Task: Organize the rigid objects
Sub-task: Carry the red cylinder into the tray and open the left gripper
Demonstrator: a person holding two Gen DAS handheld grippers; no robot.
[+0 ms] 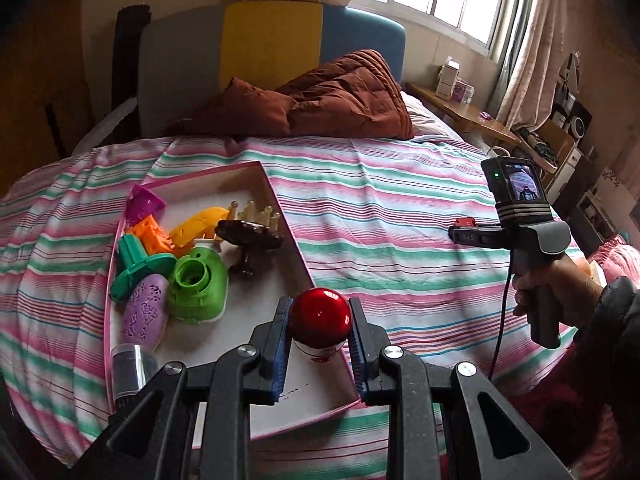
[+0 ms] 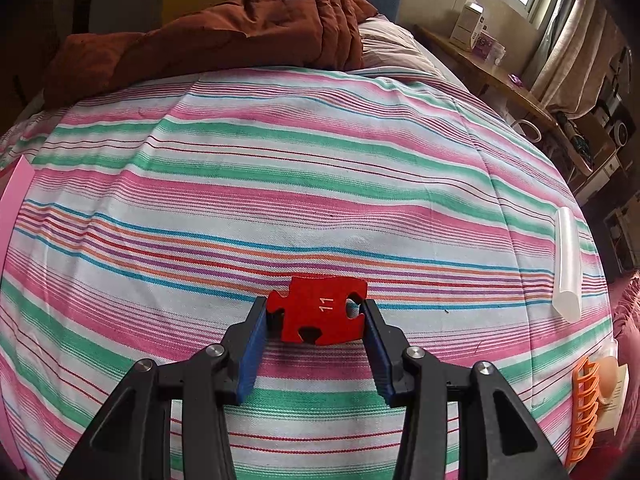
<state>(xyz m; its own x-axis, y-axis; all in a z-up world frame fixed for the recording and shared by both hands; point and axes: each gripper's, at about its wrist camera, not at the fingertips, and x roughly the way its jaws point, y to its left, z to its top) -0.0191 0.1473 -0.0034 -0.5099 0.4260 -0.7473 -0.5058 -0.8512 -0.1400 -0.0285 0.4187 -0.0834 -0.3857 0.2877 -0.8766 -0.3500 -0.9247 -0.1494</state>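
Note:
My left gripper (image 1: 319, 316) is shut on a shiny red ball-shaped cap (image 1: 319, 313) with a white base, held over the near end of a pink-rimmed white box (image 1: 260, 292). Inside the box lie a green round toy (image 1: 198, 286), a purple oval case (image 1: 144, 316), an orange piece (image 1: 154, 234), a yellow piece (image 1: 200, 220) and a dark brown stand (image 1: 248, 236). My right gripper (image 2: 316, 314) is shut on a red jigsaw piece (image 2: 316, 310) marked 11, low over the striped bedspread (image 2: 280, 184). The left wrist view shows that right gripper (image 1: 464, 226) at the right, held by a hand.
A brown quilt (image 1: 340, 92) lies at the head of the bed. A translucent white tube (image 2: 568, 264) and an orange plastic rack (image 2: 584, 412) rest on the spread's right side. A wooden shelf (image 1: 460, 112) with small boxes stands beyond the bed under the window.

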